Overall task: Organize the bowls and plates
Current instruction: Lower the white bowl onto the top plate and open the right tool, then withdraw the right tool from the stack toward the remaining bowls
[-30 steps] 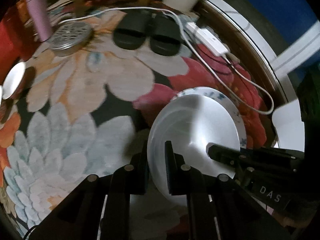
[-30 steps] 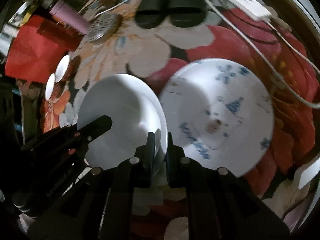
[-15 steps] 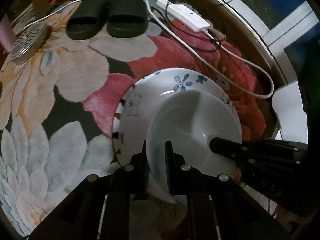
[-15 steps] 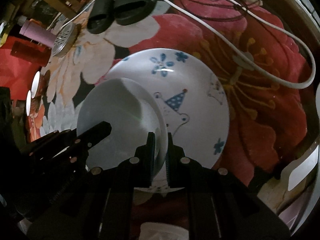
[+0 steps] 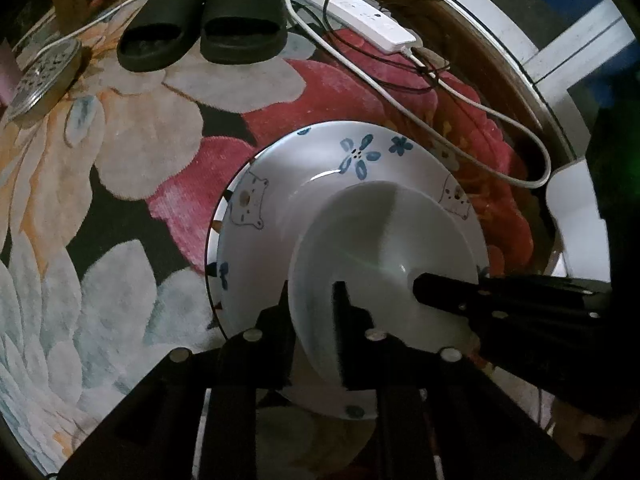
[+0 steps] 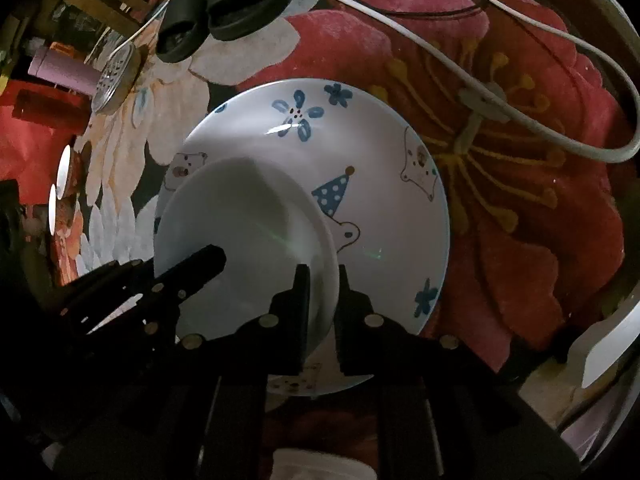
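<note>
A plain white bowl (image 5: 380, 248) (image 6: 248, 216) hangs low over the near left part of a larger plate (image 5: 260, 220) (image 6: 380, 152) painted with blue flowers and bears, which lies on the floral rug. Whether the bowl rests on the plate I cannot tell. My left gripper (image 5: 314, 316) straddles the bowl's left rim; its jaws are opening, with the rim still between them and a little slack showing. My right gripper (image 6: 322, 292) is shut on the bowl's right rim. Each gripper also shows in the other's view, on the far side of the bowl.
A pair of black slippers (image 5: 204, 24), a white power strip (image 5: 360, 20) and its cable (image 5: 460, 100) lie on the rug (image 5: 120, 160) beyond the plate. A perforated metal lid (image 5: 40, 76) sits far left. A white object (image 5: 576, 208) stands at the right edge.
Both grippers carried the white bowl sideways and down, from beside the patterned plate to over it. The left gripper's fingers have parted slightly around the rim.
</note>
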The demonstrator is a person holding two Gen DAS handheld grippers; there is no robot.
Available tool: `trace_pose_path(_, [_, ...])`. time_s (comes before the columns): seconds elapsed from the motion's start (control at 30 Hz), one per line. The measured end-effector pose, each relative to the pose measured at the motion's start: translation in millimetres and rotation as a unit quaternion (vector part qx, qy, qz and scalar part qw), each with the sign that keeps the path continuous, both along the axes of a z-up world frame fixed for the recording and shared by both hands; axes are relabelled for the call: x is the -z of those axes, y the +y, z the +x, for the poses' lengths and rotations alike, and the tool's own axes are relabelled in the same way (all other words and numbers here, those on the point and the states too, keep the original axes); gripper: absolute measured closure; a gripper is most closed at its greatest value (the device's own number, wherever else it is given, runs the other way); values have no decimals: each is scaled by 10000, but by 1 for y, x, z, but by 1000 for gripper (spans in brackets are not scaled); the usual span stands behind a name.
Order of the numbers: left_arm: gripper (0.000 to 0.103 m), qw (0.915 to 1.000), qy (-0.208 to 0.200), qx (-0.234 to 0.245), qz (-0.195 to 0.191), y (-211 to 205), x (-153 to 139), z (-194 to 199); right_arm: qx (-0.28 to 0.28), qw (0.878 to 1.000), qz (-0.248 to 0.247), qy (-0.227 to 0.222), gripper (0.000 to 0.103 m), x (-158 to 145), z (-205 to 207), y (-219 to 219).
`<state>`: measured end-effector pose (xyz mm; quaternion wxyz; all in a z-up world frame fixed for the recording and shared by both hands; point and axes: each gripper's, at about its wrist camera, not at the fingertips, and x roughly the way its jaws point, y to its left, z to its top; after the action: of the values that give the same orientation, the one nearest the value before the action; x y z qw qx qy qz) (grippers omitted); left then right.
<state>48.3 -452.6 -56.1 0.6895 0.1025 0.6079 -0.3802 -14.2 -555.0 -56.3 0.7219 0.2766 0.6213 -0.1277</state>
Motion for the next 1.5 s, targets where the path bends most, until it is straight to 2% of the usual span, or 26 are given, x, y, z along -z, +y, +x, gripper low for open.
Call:
trace_pose_path(0.03, [66, 10000, -14, -30, -32, 3, -3, 1, 21, 10000, 36, 5, 90, 0, 0, -1])
trace_pose_path(0.07, [46, 9999, -58, -77, -74, 6, -7, 1, 35, 10000, 28, 21, 90, -1, -1, -1])
trace_pose_path(0.1, [38, 9996, -43, -118, -240, 11, -13, 2, 43, 10000, 7, 14, 90, -3, -1, -1])
trace_pose_path(0.13, [34, 9993, -43, -137, -356, 16, -19, 3, 32, 10000, -34, -6, 88, -7, -1, -1])
trace_pose_path(0.17, [25, 9990, -102, -192, -393, 21, -26, 3, 12, 9999, -99, -46, 82, -12, -1, 0])
trace_pose_path(0.2, [21, 9984, -171, -267, -464, 27, -32, 4, -1, 9998, -147, -96, 63, -16, -1, 1])
trace_pose_path(0.23, [18, 9977, -194, -344, -549, 34, -38, 7, -5, 9996, -236, -159, 53, -23, -1, 1])
trace_pose_path(0.27, [9, 9968, -233, -461, -608, 43, -43, 10, 7, 9992, -334, -205, 33, -28, -1, 2])
trace_pose_path(0.3, [3, 9962, -296, -559, -601, 50, -47, 13, 18, 9986, -429, -296, 18, -35, 0, 2])
trace_pose_path(0.37, [2, 9945, -454, -771, -548, 64, -54, 21, -19, 9972, -552, -498, 6, -47, 3, 7])
trace_pose_path(0.5, [1, 9896, -675, -1231, -307, 100, -61, 41, -310, 9948, -748, -621, 0, -57, 17, 26])
trace_pose_path(0.77, [1, 9807, -708, -1825, 43, 167, -58, 69, -653, 9943, -532, -654, 0, -51, 36, 67])
trace_pose_path(1.2, [1, 9707, -637, -2301, 286, 240, -49, 87, -1245, 9900, -387, -533, 0, -40, 69, 135])
trace_pose_path(1.5, [1, 9629, -493, -2618, 424, 282, -31, 102, -1568, 9863, -236, -447, 0, -32, 101, 167])
